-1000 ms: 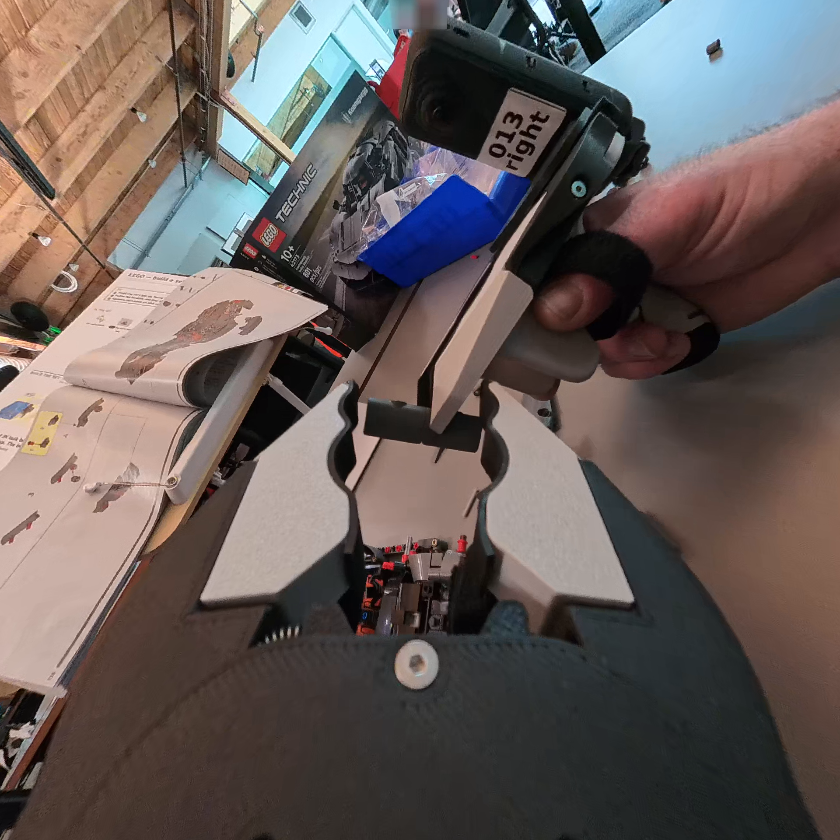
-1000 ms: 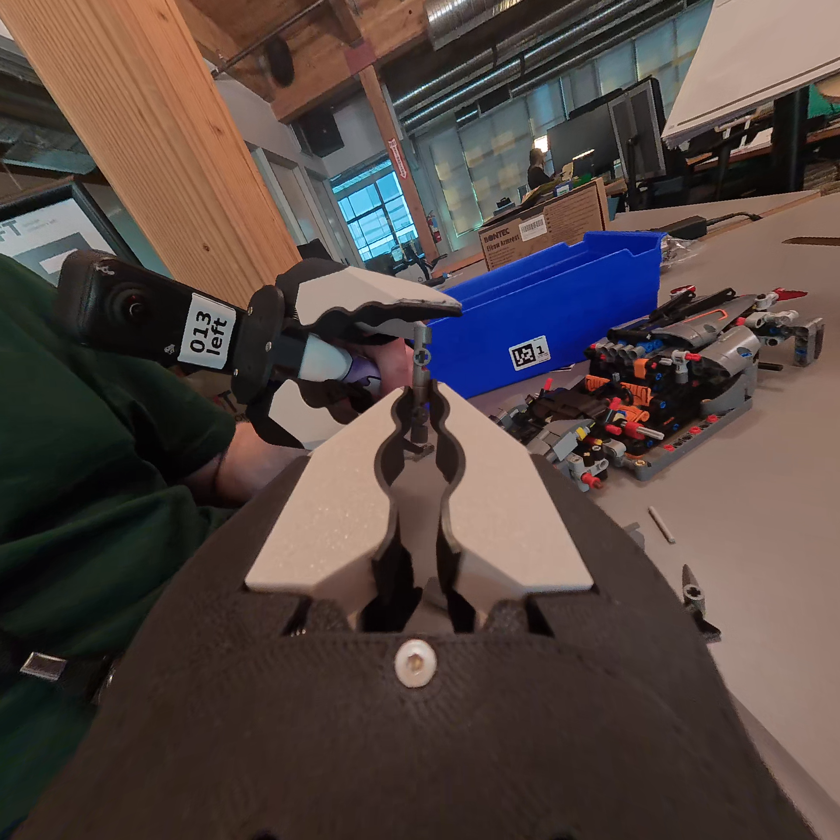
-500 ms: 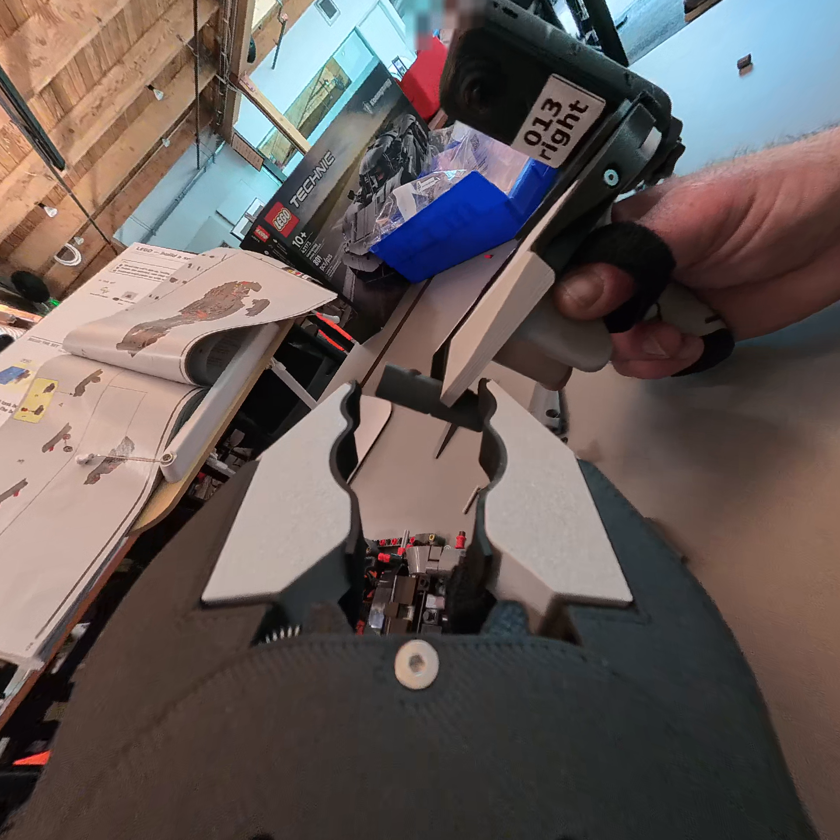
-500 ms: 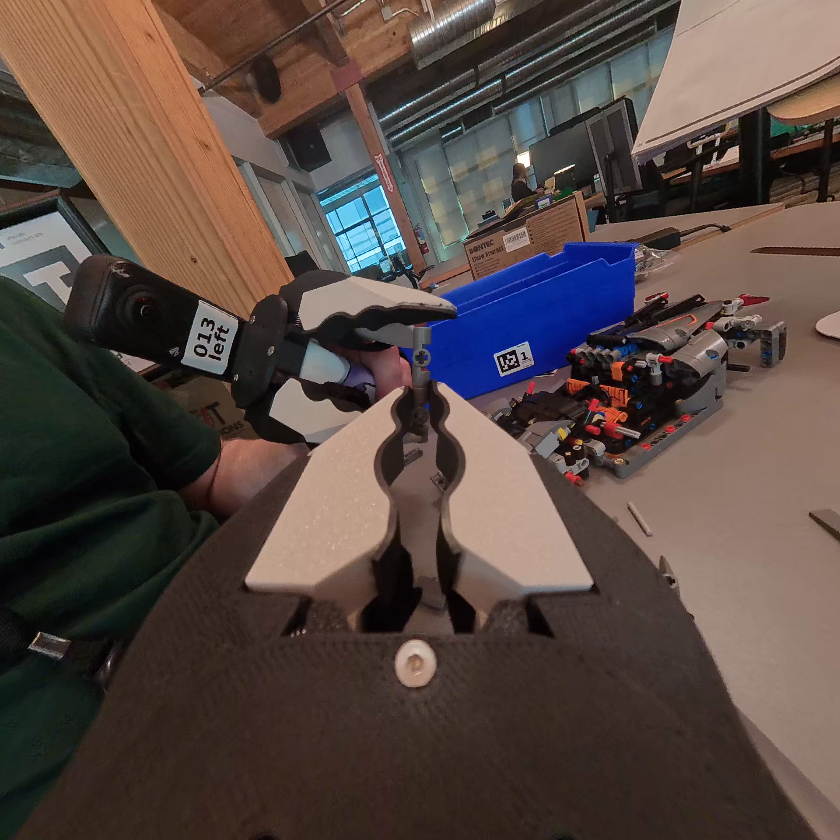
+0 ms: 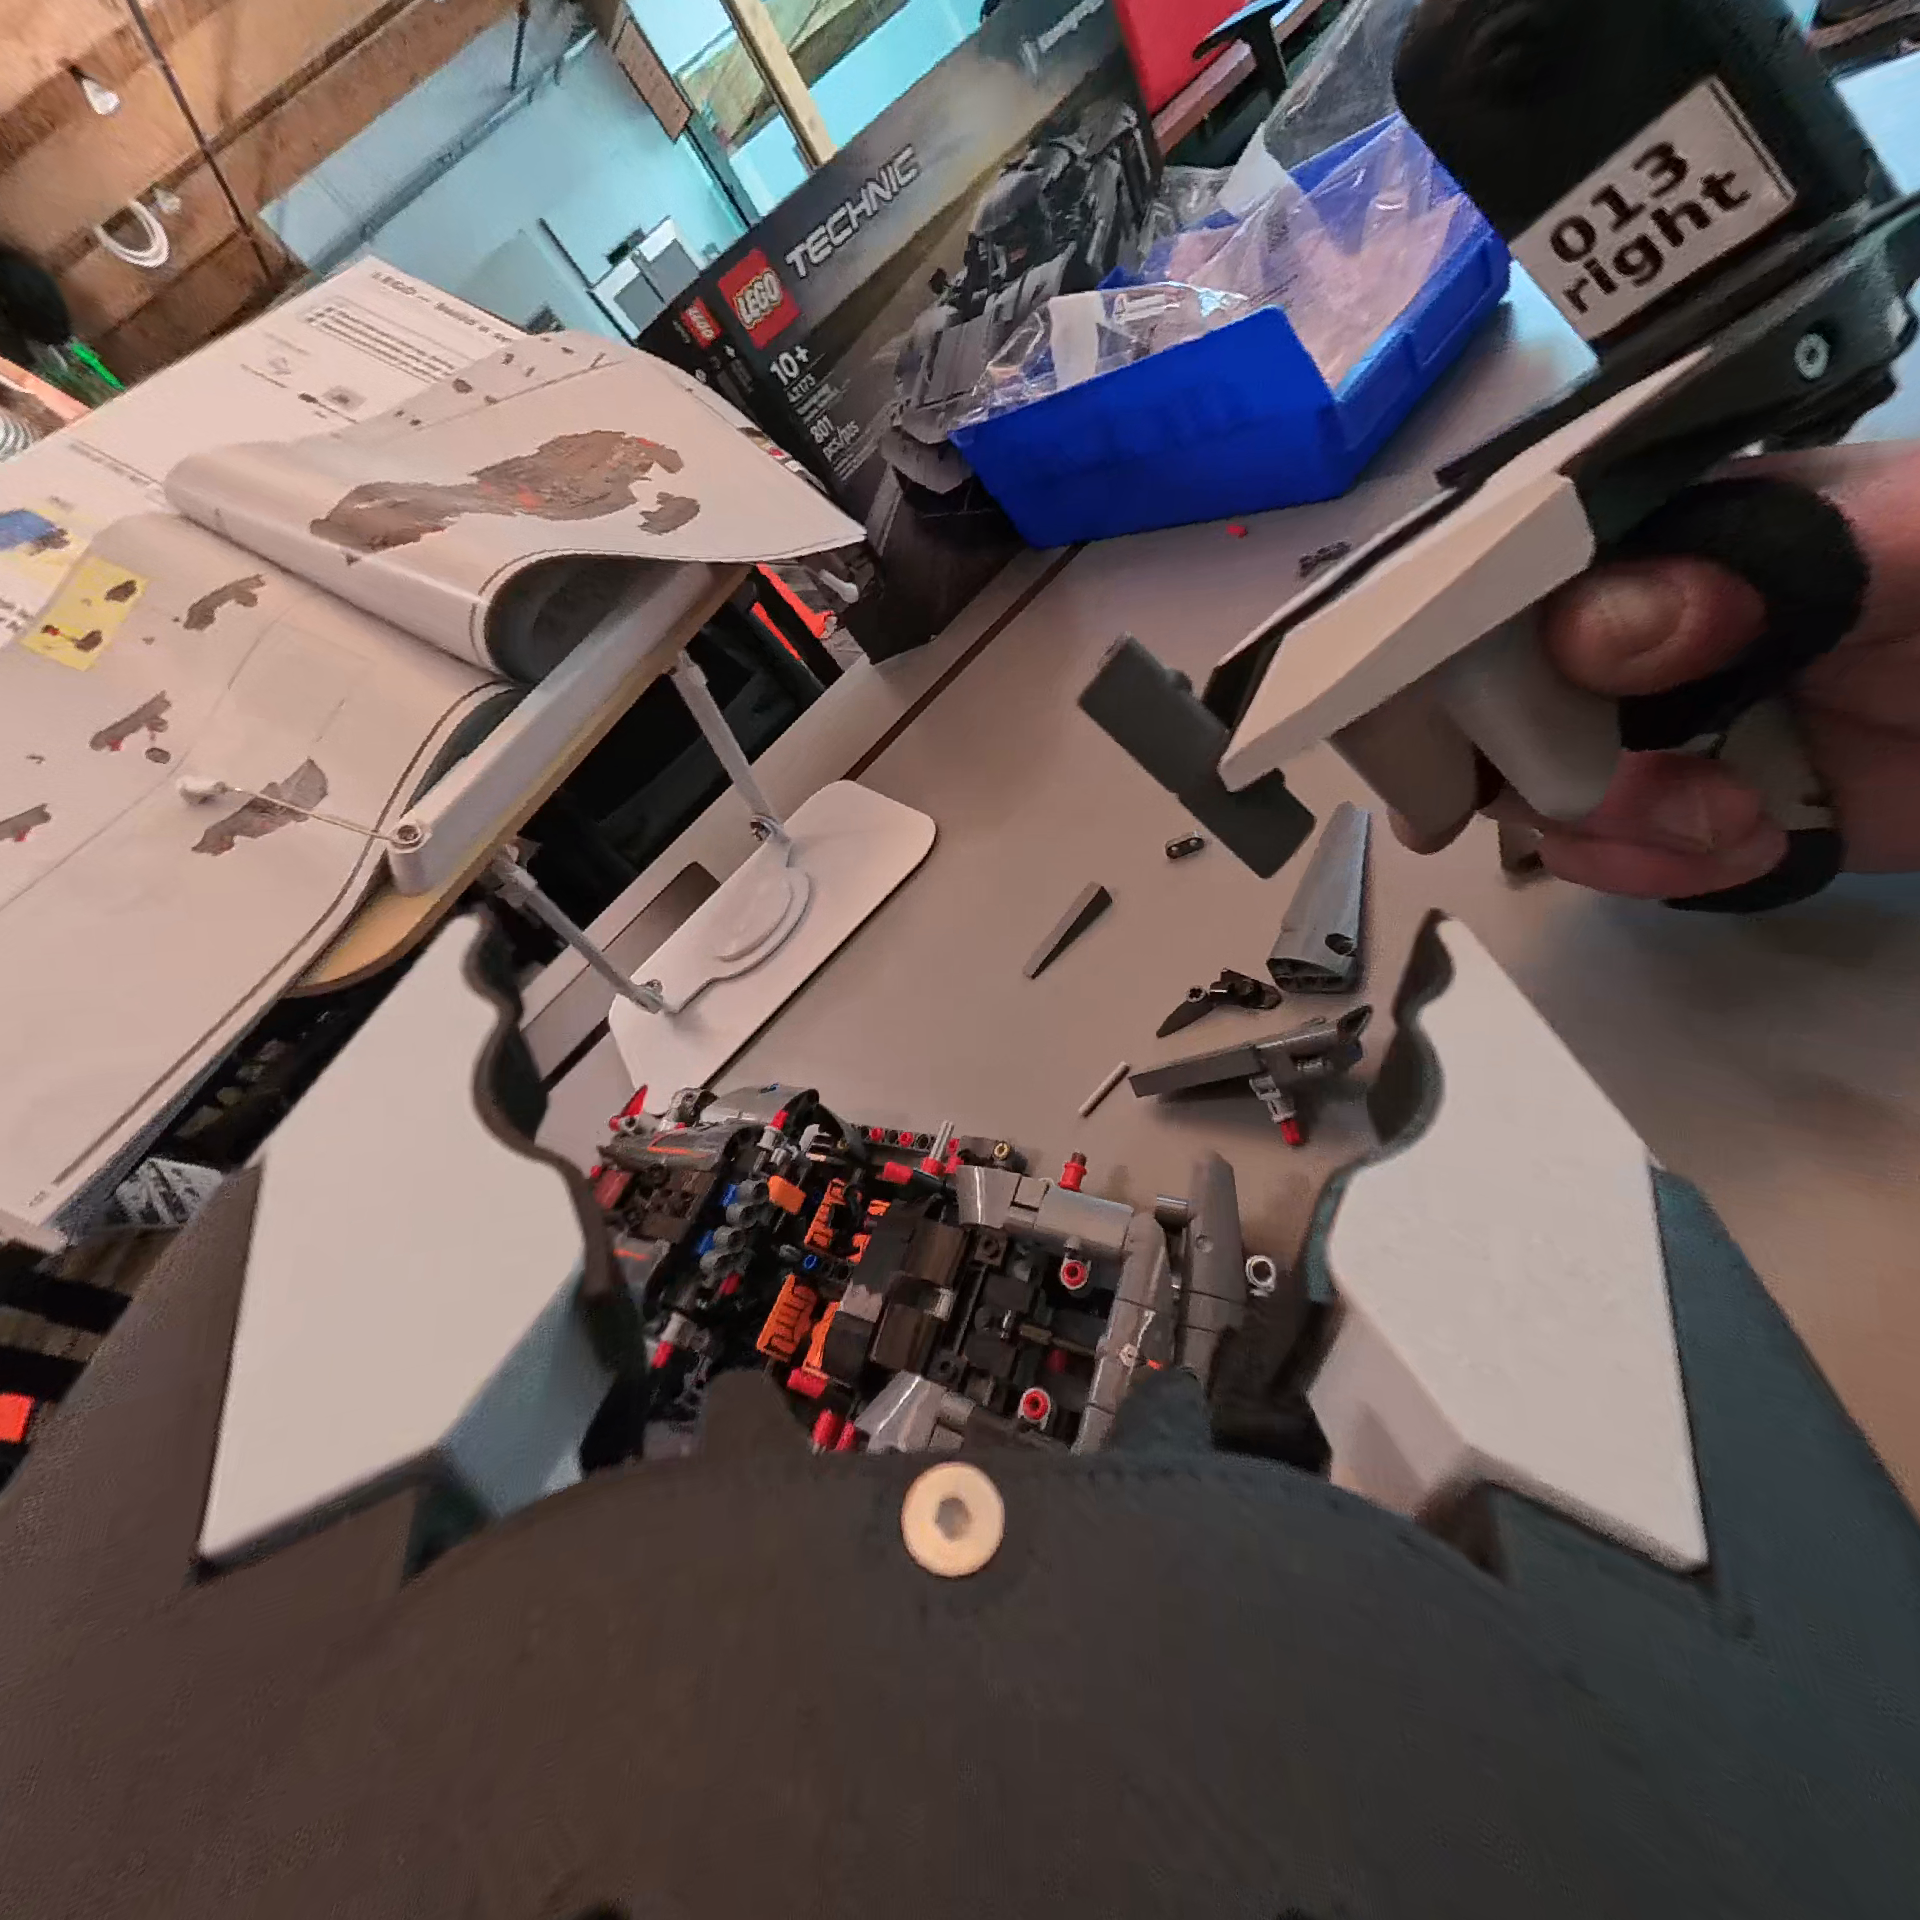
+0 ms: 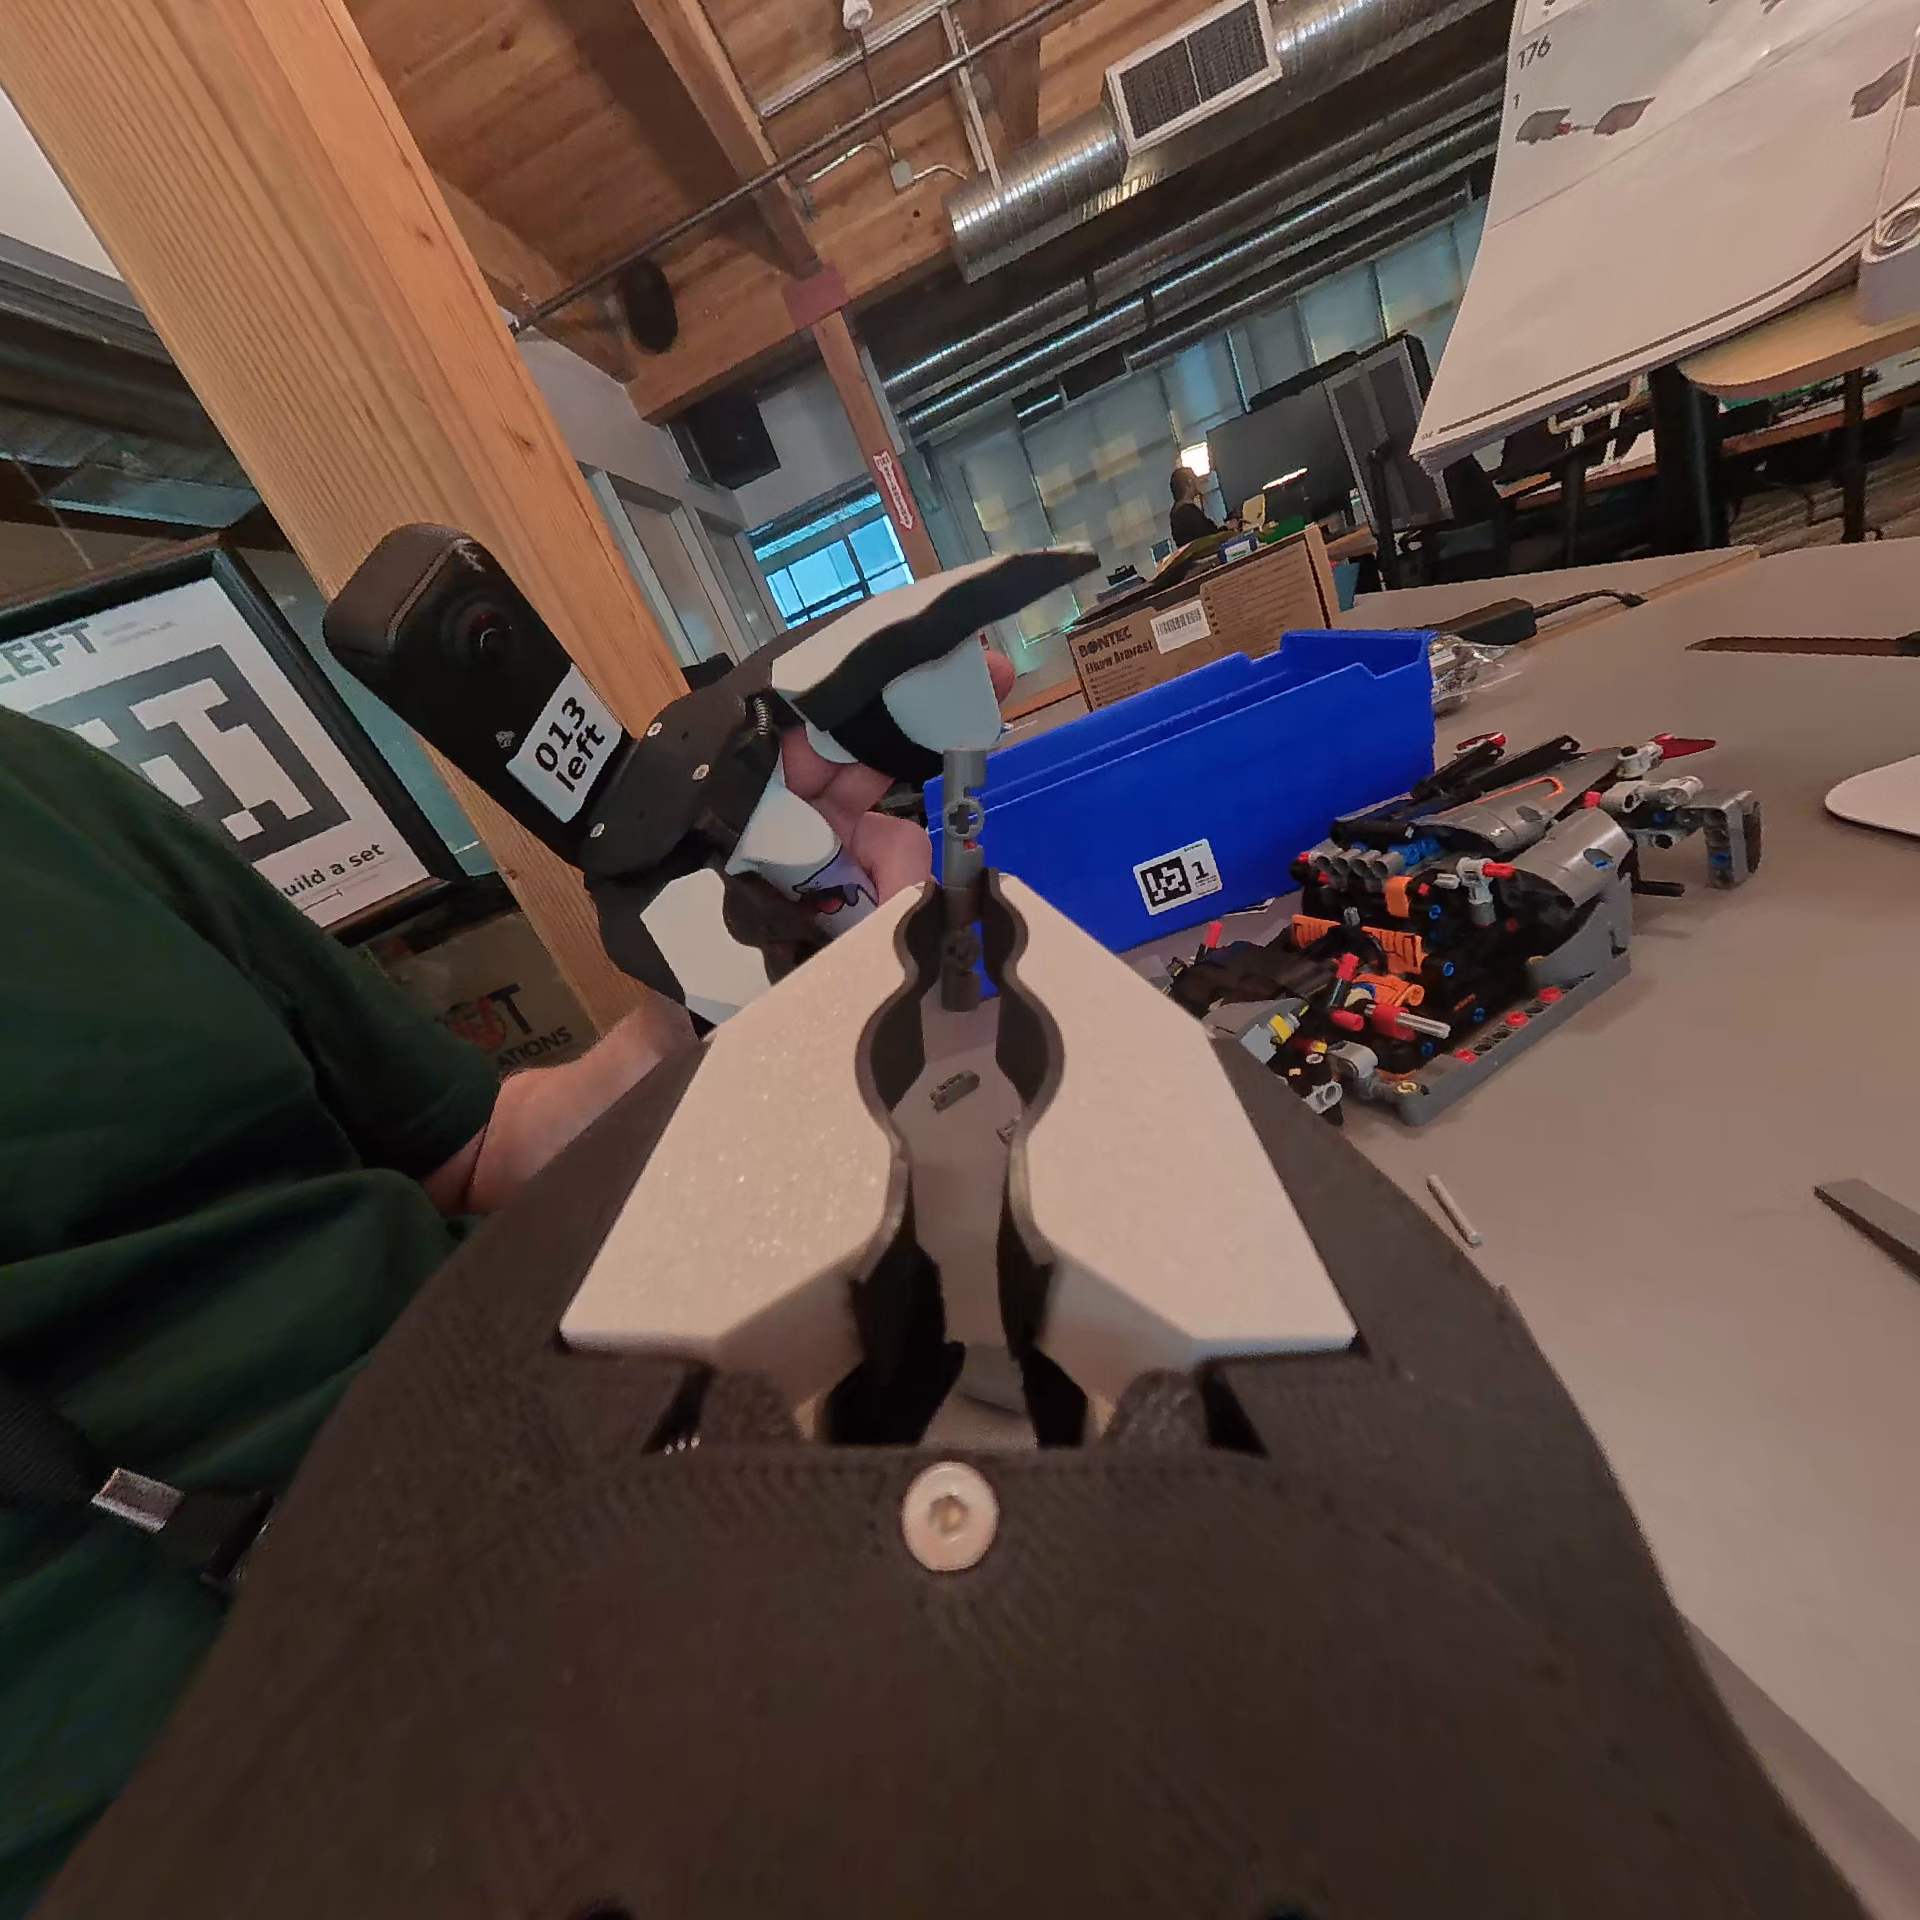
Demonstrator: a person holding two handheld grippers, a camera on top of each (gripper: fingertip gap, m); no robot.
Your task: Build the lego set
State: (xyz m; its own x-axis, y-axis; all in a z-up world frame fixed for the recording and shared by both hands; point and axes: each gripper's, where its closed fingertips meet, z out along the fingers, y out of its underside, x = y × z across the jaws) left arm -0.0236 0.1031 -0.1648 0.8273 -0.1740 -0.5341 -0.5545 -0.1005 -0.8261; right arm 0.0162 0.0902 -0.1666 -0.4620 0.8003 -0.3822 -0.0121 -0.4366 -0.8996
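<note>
My left gripper (image 5: 961, 987) is wide open and empty, held above the partly built Lego model (image 5: 883, 1278), a grey, black, orange and red vehicle frame on the grey table. My right gripper (image 6: 961, 904) is shut on a dark grey beam (image 6: 961, 831) that stands up out of its tips. In the left wrist view the right gripper (image 5: 1231, 753) holds that beam (image 5: 1174, 748) in the air at the upper right, clear of my left fingers. The model also shows in the right wrist view (image 6: 1455, 935).
Loose grey parts lie beyond the model: a curved panel (image 5: 1320, 894), a wedge (image 5: 1065, 930), a small sub-assembly (image 5: 1247, 1065). An open instruction book (image 5: 312, 675) sits on a stand at left. The set's box (image 5: 883, 260) and a blue bin (image 5: 1195, 416) stand behind. The grippers' ends are close to 5 centimetres from one another.
My left gripper has opened much wider and tipped down toward the model. The right gripper has drawn away to the right, still holding the beam.
</note>
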